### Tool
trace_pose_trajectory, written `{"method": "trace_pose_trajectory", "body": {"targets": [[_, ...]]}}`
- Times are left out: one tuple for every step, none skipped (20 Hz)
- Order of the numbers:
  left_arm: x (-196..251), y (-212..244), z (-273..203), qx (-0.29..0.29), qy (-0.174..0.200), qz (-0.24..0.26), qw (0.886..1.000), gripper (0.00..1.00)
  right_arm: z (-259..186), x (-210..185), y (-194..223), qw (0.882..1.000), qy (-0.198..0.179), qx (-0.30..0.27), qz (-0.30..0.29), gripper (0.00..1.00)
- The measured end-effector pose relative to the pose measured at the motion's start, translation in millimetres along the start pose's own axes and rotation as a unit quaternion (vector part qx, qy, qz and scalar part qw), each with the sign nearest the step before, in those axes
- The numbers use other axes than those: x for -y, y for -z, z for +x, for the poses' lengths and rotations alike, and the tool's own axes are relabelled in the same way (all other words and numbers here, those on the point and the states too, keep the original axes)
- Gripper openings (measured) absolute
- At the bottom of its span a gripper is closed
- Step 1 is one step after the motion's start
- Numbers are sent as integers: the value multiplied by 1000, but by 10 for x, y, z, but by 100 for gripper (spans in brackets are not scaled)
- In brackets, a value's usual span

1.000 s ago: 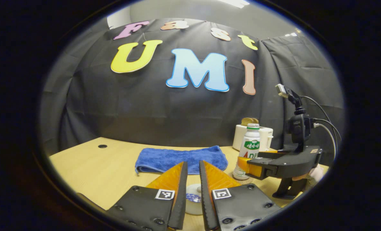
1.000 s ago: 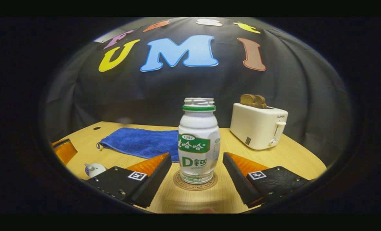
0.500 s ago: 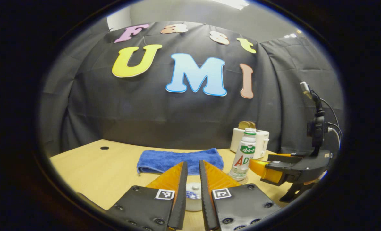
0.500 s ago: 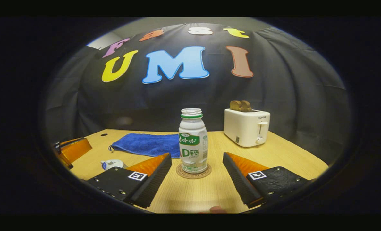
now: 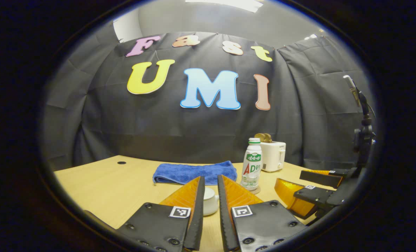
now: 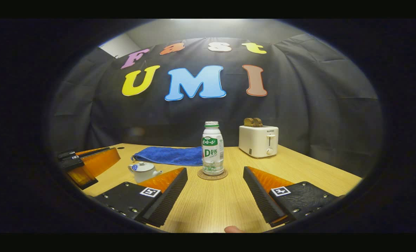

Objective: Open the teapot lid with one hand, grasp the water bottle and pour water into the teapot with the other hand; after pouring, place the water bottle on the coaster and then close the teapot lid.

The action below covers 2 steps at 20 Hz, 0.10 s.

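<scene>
The water bottle [image 6: 213,148] is seen upright on the coaster [image 6: 212,174], at twelve o'clock from the right gripper [image 6: 215,190], whose jaws are spread wide and hold nothing. The teapot [image 6: 143,171] is seen lidded at ten o'clock. The left gripper [image 5: 210,203], narrowed and empty, is nearer it, the teapot lying dead ahead.
</scene>
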<state>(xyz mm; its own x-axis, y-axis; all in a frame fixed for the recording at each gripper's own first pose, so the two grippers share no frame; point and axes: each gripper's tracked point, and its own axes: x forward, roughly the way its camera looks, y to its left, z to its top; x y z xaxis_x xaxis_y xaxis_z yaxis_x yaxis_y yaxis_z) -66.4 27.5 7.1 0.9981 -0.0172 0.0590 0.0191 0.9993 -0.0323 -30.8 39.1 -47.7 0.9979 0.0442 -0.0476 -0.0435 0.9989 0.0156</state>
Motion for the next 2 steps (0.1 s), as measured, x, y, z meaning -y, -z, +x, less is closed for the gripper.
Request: {"method": "trace_pose_trajectory", "body": {"targets": [[19, 33, -26, 1, -1, 2, 1000, 22, -39, -6, 11, 1000, 2, 6, -3, 99], [42, 52, -36, -1, -2, 5, 1000, 22, -63, -14, 16, 1000, 3, 9, -7, 99]]}}
